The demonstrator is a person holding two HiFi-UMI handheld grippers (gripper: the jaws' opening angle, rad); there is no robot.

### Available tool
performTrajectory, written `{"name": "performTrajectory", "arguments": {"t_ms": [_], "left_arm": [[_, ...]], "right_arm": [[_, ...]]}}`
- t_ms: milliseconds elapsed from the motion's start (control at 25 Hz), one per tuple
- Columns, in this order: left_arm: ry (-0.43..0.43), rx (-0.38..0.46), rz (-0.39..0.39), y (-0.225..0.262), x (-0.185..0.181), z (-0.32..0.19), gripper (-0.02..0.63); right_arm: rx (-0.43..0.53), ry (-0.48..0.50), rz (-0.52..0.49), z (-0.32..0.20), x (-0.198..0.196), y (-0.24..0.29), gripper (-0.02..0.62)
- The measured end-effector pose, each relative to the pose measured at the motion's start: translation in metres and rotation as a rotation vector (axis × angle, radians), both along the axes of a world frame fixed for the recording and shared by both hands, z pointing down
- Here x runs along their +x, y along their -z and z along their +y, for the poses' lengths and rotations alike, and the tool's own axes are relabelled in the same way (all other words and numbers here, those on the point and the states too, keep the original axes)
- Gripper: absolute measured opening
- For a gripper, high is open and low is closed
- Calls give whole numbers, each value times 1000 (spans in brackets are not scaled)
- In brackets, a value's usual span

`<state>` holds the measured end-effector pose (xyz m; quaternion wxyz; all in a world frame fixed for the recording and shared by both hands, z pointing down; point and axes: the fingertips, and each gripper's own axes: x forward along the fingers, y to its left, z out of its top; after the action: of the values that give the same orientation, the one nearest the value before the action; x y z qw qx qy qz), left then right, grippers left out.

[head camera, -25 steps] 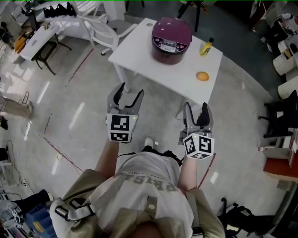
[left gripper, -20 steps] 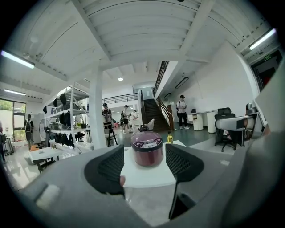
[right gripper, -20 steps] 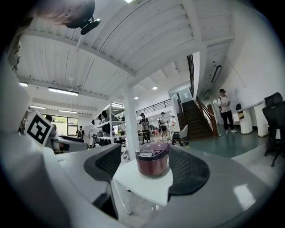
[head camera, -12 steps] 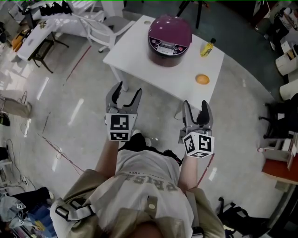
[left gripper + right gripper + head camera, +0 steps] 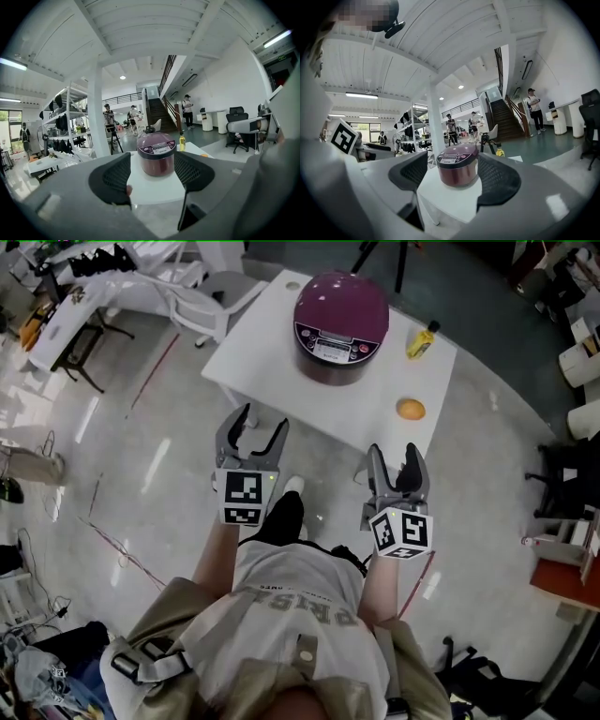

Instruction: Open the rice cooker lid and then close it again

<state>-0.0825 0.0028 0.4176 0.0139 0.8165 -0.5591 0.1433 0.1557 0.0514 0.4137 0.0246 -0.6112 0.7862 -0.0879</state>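
A purple rice cooker [image 5: 339, 322] with its lid down stands on a white table [image 5: 272, 343], its control panel facing me. It also shows between the jaws in the left gripper view [image 5: 156, 152] and the right gripper view [image 5: 457, 164]. My left gripper [image 5: 260, 435] is open and empty, held over the floor short of the table's near edge. My right gripper [image 5: 397, 463] is open and empty too, level with it on the right. Both point toward the cooker from a distance.
A yellow bottle [image 5: 421, 337] and an orange fruit [image 5: 410, 409] lie on the table right of the cooker. A white chair [image 5: 192, 298] stands left of the table. Desks, shelves, an office chair [image 5: 567, 474] and people stand further off.
The table and cooker have drawn nearer in the head view as I walk toward them. Both grippers keep the same open pose.
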Motion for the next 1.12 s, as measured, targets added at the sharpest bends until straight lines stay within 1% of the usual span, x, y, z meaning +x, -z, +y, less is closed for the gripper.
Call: {"name": "performTrajectory", "arguments": {"t_ms": [240, 680, 920, 1120], "left_arm": [[-29, 4, 2, -1, 6, -55, 301], [-123, 10, -5, 1, 24, -159, 301], [-161, 7, -9, -1, 25, -201, 301], [-197, -5, -10, -5, 27, -222, 301]], "right_arm": [[12, -8, 24, -46, 0, 4, 310], [10, -32, 53, -135, -8, 6, 310], [-5, -53, 66, -171, -11, 2, 310], [-16, -58, 73, -193, -18, 0, 310]]}}
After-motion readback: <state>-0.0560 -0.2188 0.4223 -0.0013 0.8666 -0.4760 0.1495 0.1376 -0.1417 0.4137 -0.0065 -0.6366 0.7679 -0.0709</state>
